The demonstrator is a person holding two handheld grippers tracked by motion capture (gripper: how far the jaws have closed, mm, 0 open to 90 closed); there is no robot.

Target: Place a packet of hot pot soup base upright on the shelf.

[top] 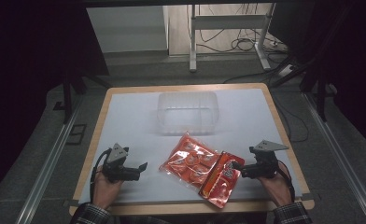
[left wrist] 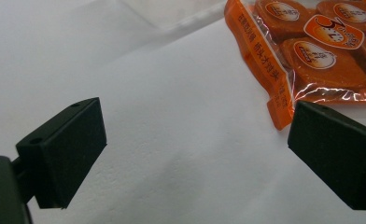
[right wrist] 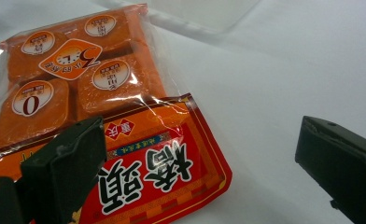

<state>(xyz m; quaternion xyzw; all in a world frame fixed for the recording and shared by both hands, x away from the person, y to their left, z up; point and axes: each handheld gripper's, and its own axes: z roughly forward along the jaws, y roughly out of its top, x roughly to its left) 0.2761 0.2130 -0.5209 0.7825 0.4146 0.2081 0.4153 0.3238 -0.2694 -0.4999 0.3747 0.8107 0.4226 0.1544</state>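
An orange and red snack bag [top: 200, 168] with several wrapped pieces inside lies flat on the white table [top: 139, 121], near its front middle. My left gripper [top: 143, 166] rests low to the bag's left, open, with bare table between its jaws; the bag's sealed edge [left wrist: 270, 79] shows just past its right jaw. My right gripper [top: 235, 164] sits at the bag's right end, open. Its left jaw hangs over the bag's red printed end [right wrist: 162, 172], and nothing is pressed between the pads. A clear plastic box [top: 187, 112] stands behind the bag.
The table has a wooden rim [top: 284, 135]. Beyond its far edge are a metal desk frame [top: 193, 42] and loose cables [top: 246, 44] on the floor. Rails [top: 50, 163] run along both sides of the table.
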